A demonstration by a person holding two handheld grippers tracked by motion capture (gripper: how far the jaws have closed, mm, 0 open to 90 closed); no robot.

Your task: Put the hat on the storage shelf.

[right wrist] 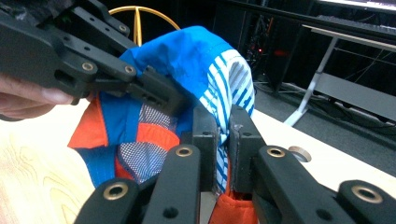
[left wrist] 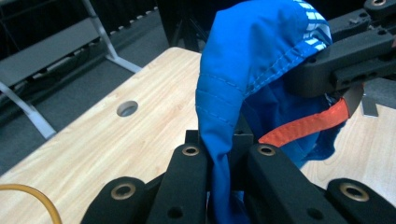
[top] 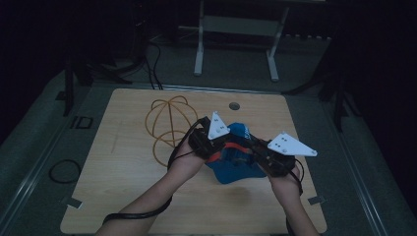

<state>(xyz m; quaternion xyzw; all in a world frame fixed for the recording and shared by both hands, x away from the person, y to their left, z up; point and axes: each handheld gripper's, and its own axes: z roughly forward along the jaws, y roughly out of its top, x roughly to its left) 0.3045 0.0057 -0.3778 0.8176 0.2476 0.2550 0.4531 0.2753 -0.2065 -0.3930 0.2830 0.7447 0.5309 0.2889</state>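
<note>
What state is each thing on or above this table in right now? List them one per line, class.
Blue garment: bunched, lifted between the two grippers, lower part on the table.
Left gripper: jaws shut on the garment's blue hem.
Right gripper: jaws shut on the striped edge of the garment.
Wire basket: lying on the table, untouched.
Table: bears garment and basket.

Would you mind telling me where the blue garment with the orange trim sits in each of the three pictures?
High view: the blue garment lies right of centre, held up between the left gripper and the right gripper.
Left gripper view: it rises at centre, pinched between the jaws.
Right gripper view: it hangs at centre, its striped edge clamped in the jaws.
Shared landmark: the round hole in the table.
</note>
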